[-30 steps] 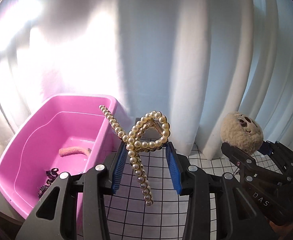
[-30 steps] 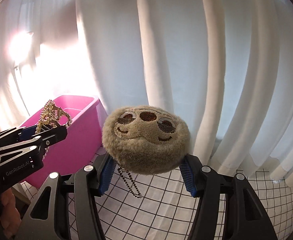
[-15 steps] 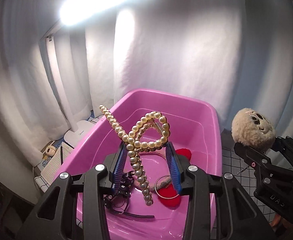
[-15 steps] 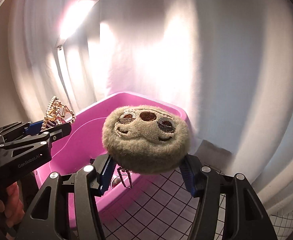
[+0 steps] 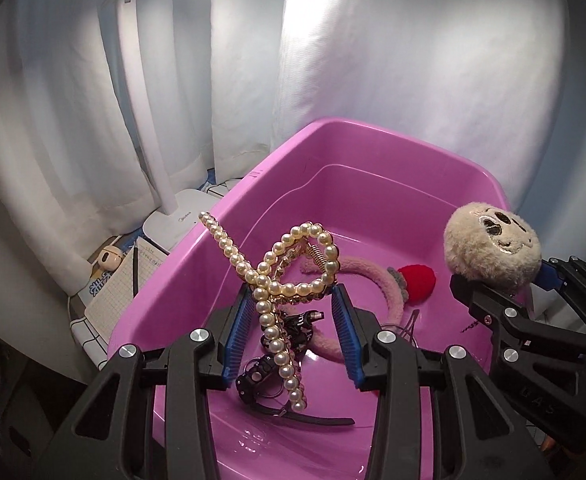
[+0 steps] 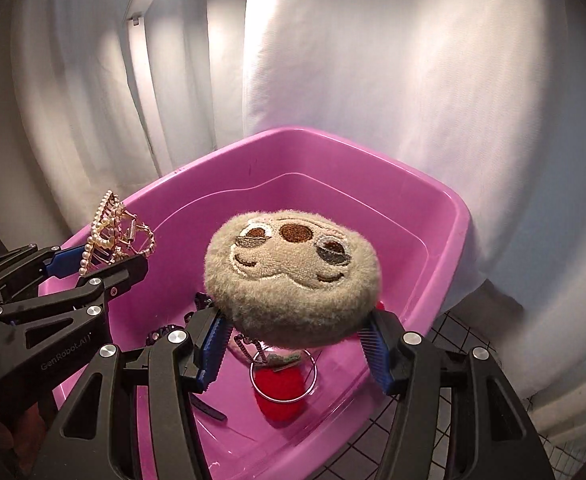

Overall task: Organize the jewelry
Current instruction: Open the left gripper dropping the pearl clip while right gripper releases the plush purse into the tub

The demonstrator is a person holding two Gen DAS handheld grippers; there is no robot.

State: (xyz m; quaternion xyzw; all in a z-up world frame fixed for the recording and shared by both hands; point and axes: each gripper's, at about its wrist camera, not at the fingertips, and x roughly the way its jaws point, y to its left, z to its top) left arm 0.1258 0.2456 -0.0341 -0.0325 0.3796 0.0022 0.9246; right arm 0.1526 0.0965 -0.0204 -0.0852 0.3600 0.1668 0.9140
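Observation:
My left gripper is shut on a pearl hair claw and holds it above the pink tub. My right gripper is shut on a beige plush sloth keychain over the tub's near right part. The keychain and right gripper also show at the right of the left wrist view, and the claw and left gripper at the left of the right wrist view. In the tub lie a pink headband, a red pompom, a silver ring and black pieces.
A white desk lamp stands left of the tub, beside a notepad and a small figurine. White curtains hang behind. A checked tablecloth covers the table at the right.
Both grippers have swung left and dipped toward the tub with their loads. The tub now fills the lower middle of both views. Both grips are unchanged.

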